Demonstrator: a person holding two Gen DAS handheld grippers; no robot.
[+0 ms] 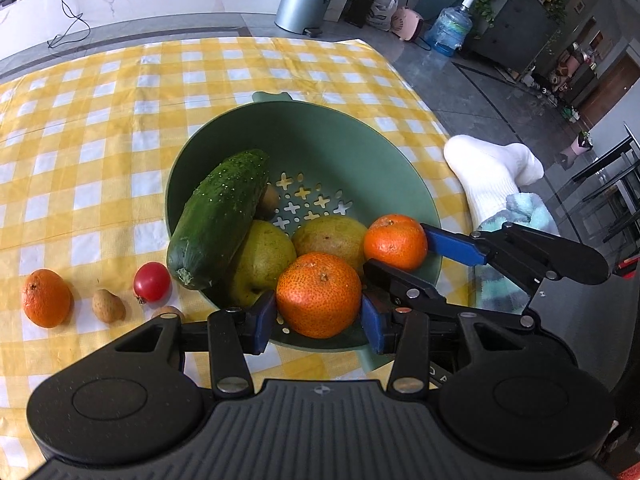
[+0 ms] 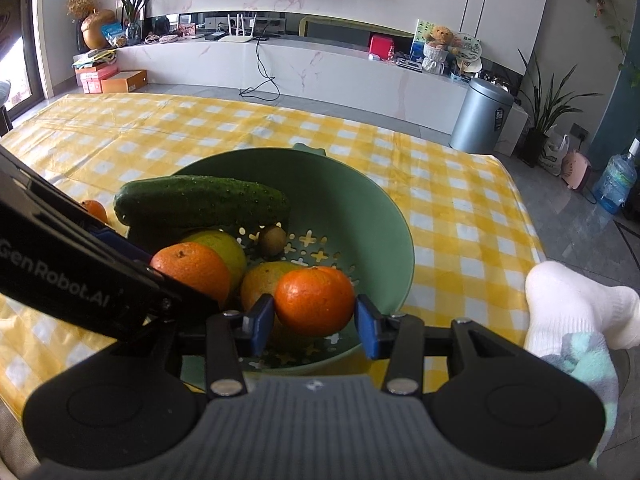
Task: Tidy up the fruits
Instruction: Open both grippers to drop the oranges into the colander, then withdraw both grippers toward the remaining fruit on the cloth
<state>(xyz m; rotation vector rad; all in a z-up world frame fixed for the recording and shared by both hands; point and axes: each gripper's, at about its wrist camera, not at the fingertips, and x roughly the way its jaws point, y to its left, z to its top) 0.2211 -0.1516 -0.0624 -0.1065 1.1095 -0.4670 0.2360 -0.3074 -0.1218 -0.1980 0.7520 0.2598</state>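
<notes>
A green colander bowl [image 1: 328,136] [image 2: 376,208] sits on the yellow checked cloth. It holds a cucumber [image 1: 218,218] [image 2: 200,200], two green pears [image 1: 264,252] [image 1: 330,236] and a small kiwi [image 2: 272,240]. My left gripper [image 1: 318,316] is shut on an orange [image 1: 319,294] [image 2: 192,268] over the bowl's near rim. My right gripper [image 2: 314,318] [image 1: 400,256] is shut on a second orange [image 2: 315,300] [image 1: 395,242] at the bowl's right side. The two grippers are close together.
On the cloth left of the bowl lie an orange [image 1: 47,298], a small brown fruit [image 1: 108,306], a red tomato [image 1: 151,282] and another brown fruit [image 1: 168,313]. A socked foot [image 1: 490,172] [image 2: 576,308] rests at the table's right edge.
</notes>
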